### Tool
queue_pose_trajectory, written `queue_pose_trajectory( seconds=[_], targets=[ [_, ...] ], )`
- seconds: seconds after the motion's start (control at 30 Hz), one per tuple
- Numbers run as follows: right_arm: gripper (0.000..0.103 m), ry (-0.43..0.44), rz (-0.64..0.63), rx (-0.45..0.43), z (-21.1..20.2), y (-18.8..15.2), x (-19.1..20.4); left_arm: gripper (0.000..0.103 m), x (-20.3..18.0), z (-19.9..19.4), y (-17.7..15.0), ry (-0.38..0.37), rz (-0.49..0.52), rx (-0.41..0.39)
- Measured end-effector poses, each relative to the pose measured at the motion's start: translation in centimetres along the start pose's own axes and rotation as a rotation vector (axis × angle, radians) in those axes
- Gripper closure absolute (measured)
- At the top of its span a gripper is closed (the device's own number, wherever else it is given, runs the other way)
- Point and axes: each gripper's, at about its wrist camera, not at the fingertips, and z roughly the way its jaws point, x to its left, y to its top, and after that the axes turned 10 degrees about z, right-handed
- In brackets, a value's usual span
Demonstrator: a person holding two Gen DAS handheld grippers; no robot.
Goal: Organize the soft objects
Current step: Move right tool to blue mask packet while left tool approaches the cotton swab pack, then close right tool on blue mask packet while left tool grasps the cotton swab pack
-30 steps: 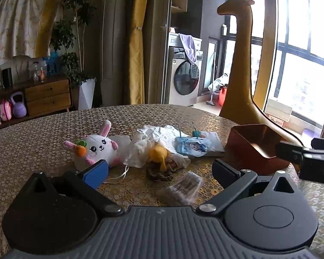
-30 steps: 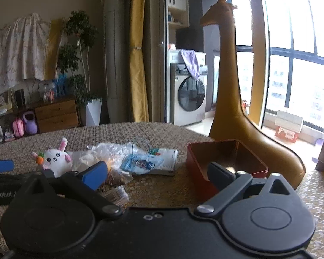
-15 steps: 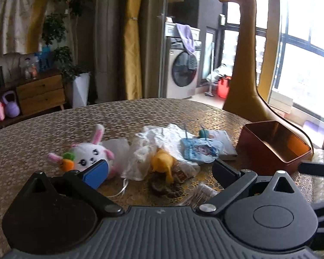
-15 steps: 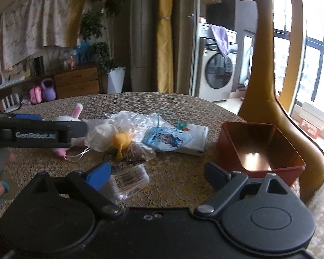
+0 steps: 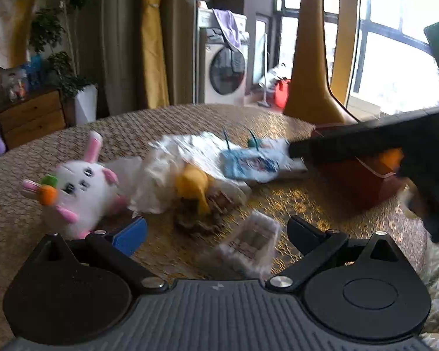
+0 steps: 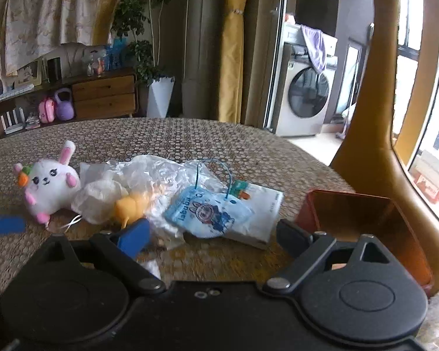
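Across the patterned table [image 6: 190,137] our soft things lie heaped ahead of both tools. Our left hand-held gripper [image 5: 216,231] gapes wide and empty over a small clear packet [image 5: 248,239]; our right hand-held gripper [image 6: 213,234], equally wide and empty, faces the blue pouch [image 6: 207,213] reading "labubu". Crinkly plastic [image 6: 149,172] could snag and drag neighbours, we judge. The red box [image 6: 363,213] waits just right.

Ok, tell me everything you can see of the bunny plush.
The bunny plush is round, white and soft-looking, with pink ears, paws and cheeks, dark eyes and a small orange carrot with green leaves by one ear. It lies on the patterned table, facing the cameras, at the left end of the pile, against crumpled clear plastic. Neither tool touches it.
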Motion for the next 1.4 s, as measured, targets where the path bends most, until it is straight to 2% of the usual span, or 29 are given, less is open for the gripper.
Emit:
queue_pose_trajectory(
  seconds=[0.17,0.57,0.73,0.87,1.0,1.07,1.17,1.23,1.37,1.4],
  targets=[
    [0.01,0.004,0.018,0.053,4.2,1.3,0.0,0.0,-0.8,2.1,-0.8,-0.049,-0.004,0.051],
    [0.009,-0.064,0.077,0.14,11.6,2.5,0.2,0.001,-2.0,6.1,-1.4,-0.075,0.004,0.122],
    [0.005,-0.044,0.143,0.161,13.0,2.8,0.5,0.001,-2.3,6.8,-1.6,-0.074,0.01,0.129],
    [0.003,-0.075,0.11,0.167,14.3,2.5,1.1,0.001,-2.4,7.0,-1.7,-0.081,0.014,0.125],
    [0.002,-0.111,0.113,0.177,15.2,2.2,1.0,0.004,-2.4,7.5,-1.7,-0.082,0.017,0.125],
    [0.003,-0.117,0.112,0.178,15.4,2.0,1.0,0.01,-2.2,7.8,-1.7,-0.074,0.01,0.129],
    [0.011,-0.112,0.112,0.171,15.3,1.9,1.0,0.015,-1.8,8.0,-1.7,-0.07,-0.009,0.133],
    [0.023,-0.09,0.106,0.166,15.0,1.9,1.2,0.016,-1.7,8.1,-1.7,-0.068,-0.008,0.131],
    [0.039,-0.071,0.072,0.158,14.6,1.7,1.7,0.024,-1.6,8.1,-1.7,-0.054,-0.013,0.125],
    [0.047,-0.066,0.065,0.155,14.5,1.6,1.8,0.026,-1.6,8.1,-1.7,-0.052,-0.016,0.124]
  ],
)
